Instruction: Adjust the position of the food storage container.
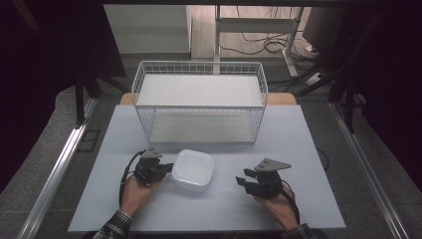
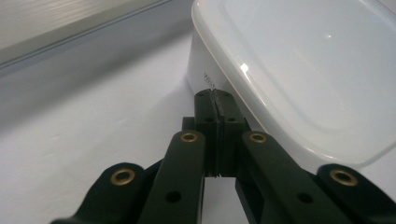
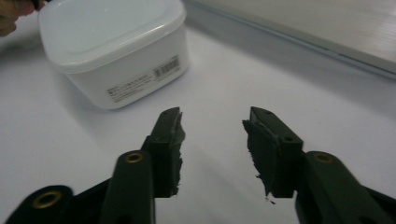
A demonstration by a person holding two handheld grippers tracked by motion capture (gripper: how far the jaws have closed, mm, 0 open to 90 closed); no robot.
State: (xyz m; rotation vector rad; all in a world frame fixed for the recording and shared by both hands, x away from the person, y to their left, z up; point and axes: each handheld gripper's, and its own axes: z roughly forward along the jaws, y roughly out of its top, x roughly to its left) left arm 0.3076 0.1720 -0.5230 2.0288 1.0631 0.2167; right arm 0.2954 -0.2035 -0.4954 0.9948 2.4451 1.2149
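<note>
A white square plastic container (image 1: 193, 170) with a lid stands on the table near its middle. My left gripper (image 1: 169, 168) is shut with nothing between its jaws, and its tips sit against the container's left side. In the left gripper view the closed tips (image 2: 215, 95) meet the container wall (image 2: 201, 70) just under the lid's rim. My right gripper (image 1: 242, 178) lies to the right of the container, well apart from it, and points toward it. In the right gripper view its jaws (image 3: 212, 128) stand open over bare table, with the labelled container (image 3: 112, 46) ahead on the left.
A white wire basket (image 1: 199, 99) with two shelf levels stands at the back of the pale table (image 1: 298, 149), just behind the container. Dark curtains and metal rails flank the table. Bare table lies between the container and my right gripper.
</note>
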